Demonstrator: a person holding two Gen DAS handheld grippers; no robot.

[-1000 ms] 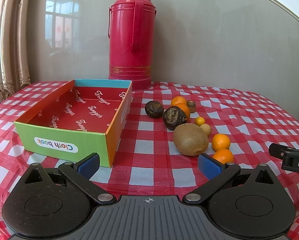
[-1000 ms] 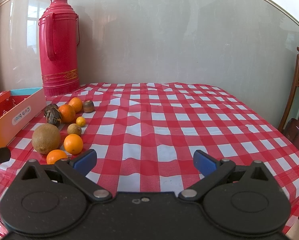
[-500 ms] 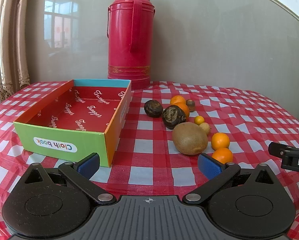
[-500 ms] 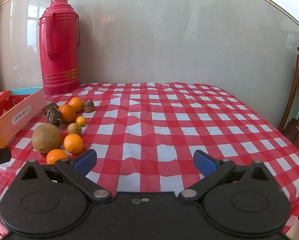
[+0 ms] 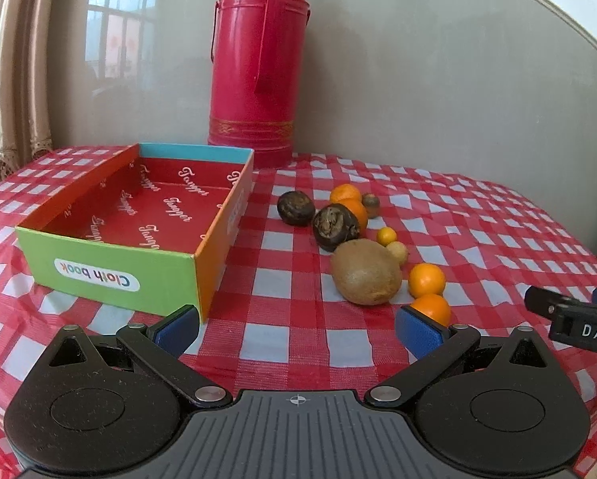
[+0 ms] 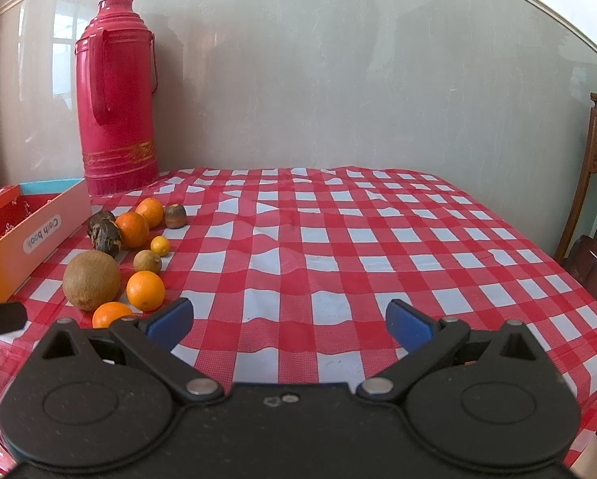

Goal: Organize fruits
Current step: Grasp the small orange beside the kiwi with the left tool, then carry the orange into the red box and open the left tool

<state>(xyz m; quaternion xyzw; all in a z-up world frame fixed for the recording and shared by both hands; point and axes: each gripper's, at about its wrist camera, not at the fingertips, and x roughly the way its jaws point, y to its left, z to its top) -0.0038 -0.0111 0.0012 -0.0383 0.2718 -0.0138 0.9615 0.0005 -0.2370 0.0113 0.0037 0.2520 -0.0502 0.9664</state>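
A loose group of fruits lies on the red checked tablecloth: a brown kiwi (image 5: 365,271) (image 6: 91,279), several oranges (image 5: 427,279) (image 6: 145,290), two dark wrinkled fruits (image 5: 334,226) (image 6: 104,231), and small yellow ones (image 5: 386,235). An open, empty colourful box (image 5: 110,275) with a red inside stands to their left. My left gripper (image 5: 297,327) is open and empty, low over the table's front edge, short of the kiwi. My right gripper (image 6: 289,319) is open and empty, right of the fruits.
A tall red thermos (image 5: 260,64) (image 6: 116,95) stands at the back against the wall. The right gripper's side (image 5: 574,315) shows at the left view's right edge. A wooden chair (image 6: 594,215) stands beyond the table's right edge.
Both grippers have risen and tilted slightly, so the table sits a little lower in view. The fruits and box have not moved.
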